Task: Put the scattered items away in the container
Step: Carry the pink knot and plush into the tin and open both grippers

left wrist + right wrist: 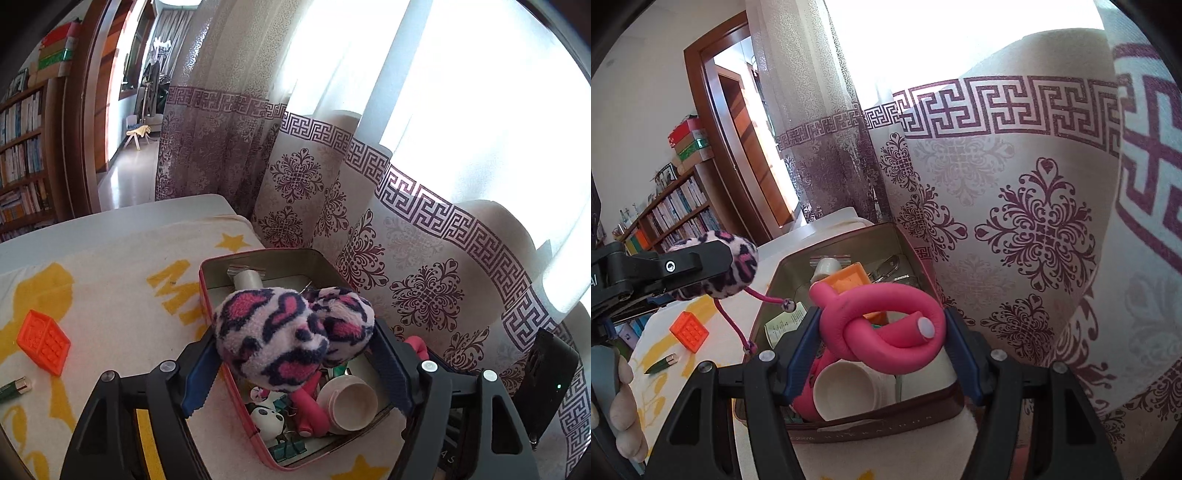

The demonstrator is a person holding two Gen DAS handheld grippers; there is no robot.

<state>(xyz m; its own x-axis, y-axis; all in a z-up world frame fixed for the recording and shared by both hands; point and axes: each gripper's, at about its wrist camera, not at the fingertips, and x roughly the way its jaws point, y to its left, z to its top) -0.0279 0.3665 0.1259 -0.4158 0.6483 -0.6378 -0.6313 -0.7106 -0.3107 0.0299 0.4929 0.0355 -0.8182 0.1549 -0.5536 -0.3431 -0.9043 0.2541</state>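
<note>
A pink-and-black leopard-print plush toy (273,332) is pinched between the blue pads of my left gripper (295,343), hanging over the near-left part of the open red tin box (207,295). In the right wrist view the plush (738,266) hangs in the air left of the tin (871,424), its pink cords dangling. My right gripper (882,317) is shut on a knotted pink foam tube (886,306) above the tin. An orange cube (44,341) and a green capped tube (14,387) lie on the towel to the left.
Inside the tin lie a white jar (351,402), a panda figure (266,413), green binder clips (288,448) and pink foam pieces (306,410). A patterned curtain (406,258) hangs just behind the tin. A hand (624,406) grips the left tool.
</note>
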